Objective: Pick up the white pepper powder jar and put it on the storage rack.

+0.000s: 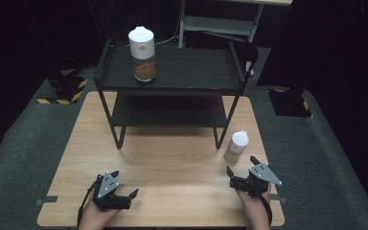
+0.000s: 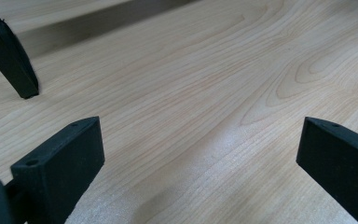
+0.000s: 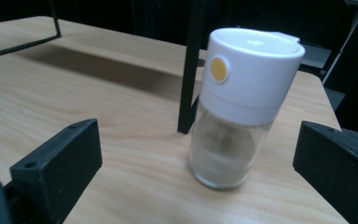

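Light wood bench (image 1: 172, 158) on grey carpet, dark room around. Left gripper (image 1: 124, 191) released, low over bare wood near the front edge, open space ahead. Black shelf rack (image 1: 170, 72) at the back holds a brown-spice jar (image 1: 142, 48). Right gripper (image 1: 242, 165) released, white-capped shaker (image 1: 236, 146) upright just ahead, beside the rack's right leg, near the right edge.

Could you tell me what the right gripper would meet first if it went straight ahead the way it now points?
Most likely the jar on the table: it stands just ahead of the open right gripper, between the lines of its jaws, slightly right of centre. Depth is hard to judge.
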Available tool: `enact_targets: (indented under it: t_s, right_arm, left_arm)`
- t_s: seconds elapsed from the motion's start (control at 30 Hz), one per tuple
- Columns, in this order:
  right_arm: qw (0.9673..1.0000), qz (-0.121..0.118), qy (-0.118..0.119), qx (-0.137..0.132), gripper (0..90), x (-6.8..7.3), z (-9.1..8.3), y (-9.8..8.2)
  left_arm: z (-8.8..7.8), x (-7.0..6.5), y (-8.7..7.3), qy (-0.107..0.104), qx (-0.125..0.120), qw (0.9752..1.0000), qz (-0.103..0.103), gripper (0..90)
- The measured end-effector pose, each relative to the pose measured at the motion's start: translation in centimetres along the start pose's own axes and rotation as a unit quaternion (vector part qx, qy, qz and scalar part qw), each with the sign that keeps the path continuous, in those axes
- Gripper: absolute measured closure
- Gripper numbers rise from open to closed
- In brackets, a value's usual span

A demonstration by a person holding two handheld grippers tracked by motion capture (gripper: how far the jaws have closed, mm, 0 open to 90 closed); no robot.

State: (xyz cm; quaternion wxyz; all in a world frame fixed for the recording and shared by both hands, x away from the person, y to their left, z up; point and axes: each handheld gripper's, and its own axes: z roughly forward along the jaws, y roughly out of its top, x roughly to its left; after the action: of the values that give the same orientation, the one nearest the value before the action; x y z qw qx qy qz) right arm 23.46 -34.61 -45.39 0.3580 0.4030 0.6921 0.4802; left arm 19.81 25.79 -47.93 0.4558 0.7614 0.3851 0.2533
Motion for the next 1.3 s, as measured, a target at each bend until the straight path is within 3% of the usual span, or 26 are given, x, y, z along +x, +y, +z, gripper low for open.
enact_targets:
  t_s: [0.37,0.7,1.0,1.3]
  right_arm:
    - [0.9997,0.015,-0.02,-0.005,6.4,-1.1,2.7,-0.2]
    - [0.999,0.04,-0.021,-0.007,12.4,-1.9,5.0,-0.6]
    - [0.999,0.039,-0.014,-0.018,23.2,-2.5,6.2,-0.8]
    - [0.9982,0.053,-0.012,-0.024,29.9,-2.6,6.8,-1.4]
  left_arm:
    - [0.0,-0.2,0.0,0.002,0.0,1.0,0.004,1.1]
    - [0.0,-0.4,-0.1,0.007,-0.002,1.0,0.003,1.1]
    - [0.0,-0.4,-0.1,0.007,-0.002,1.0,0.007,1.1]
    - [-0.1,-0.6,-0.2,0.011,-0.005,0.9999,0.012,1.1]
